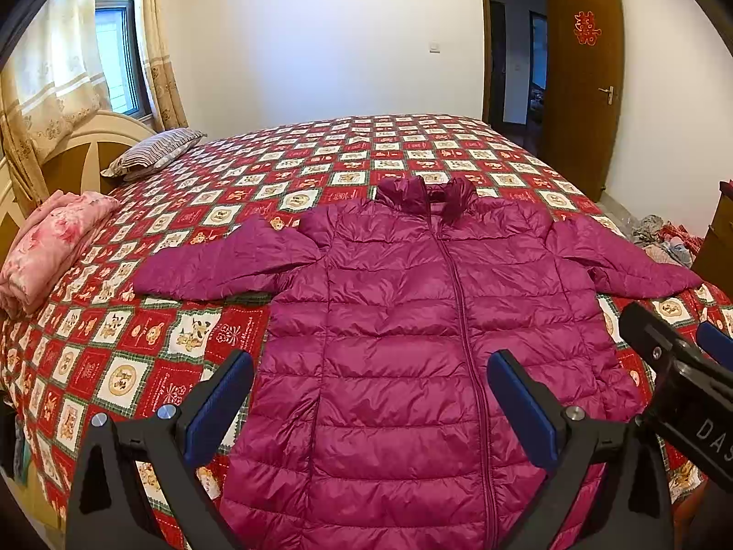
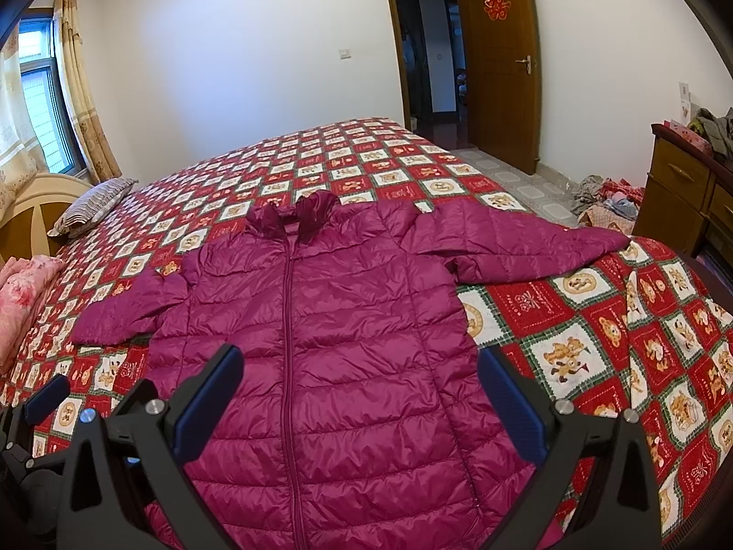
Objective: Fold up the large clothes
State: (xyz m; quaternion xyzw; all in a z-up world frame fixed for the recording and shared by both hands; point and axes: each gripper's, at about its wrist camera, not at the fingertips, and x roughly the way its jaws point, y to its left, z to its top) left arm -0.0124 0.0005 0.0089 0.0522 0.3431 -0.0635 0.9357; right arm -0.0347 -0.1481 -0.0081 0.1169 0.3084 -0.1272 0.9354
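White walls (image 1: 330,36) enclose the room, with a brown door (image 2: 499,59) standing open at the far right and a curtained window (image 1: 114,59) at the far left. Before me, a bed (image 1: 151,321) fills most of both views, covered by a red, white and green quilt printed with bear panels. On the quilt, the magenta puffer jacket (image 1: 394,321) lies flat, front up, zip closed, collar toward the far wall, both sleeves spread sideways; its hem is nearest me. A wooden dresser (image 2: 682,188) stands right of the bed, with a heap of clothes (image 2: 604,201) on the tiled floor beside it. A folded pink blanket (image 1: 50,247) rests on the bed's left edge near the headboard (image 1: 82,146), and a striped pillow (image 1: 151,151) lies beyond it. My left gripper (image 1: 371,394) hangs over the jacket's lower front, jaws wide apart, gripping nothing. My right gripper (image 2: 362,385) hangs likewise over the lower front, jaws wide apart and empty. A red paper emblem (image 2: 495,2) is stuck on the door.
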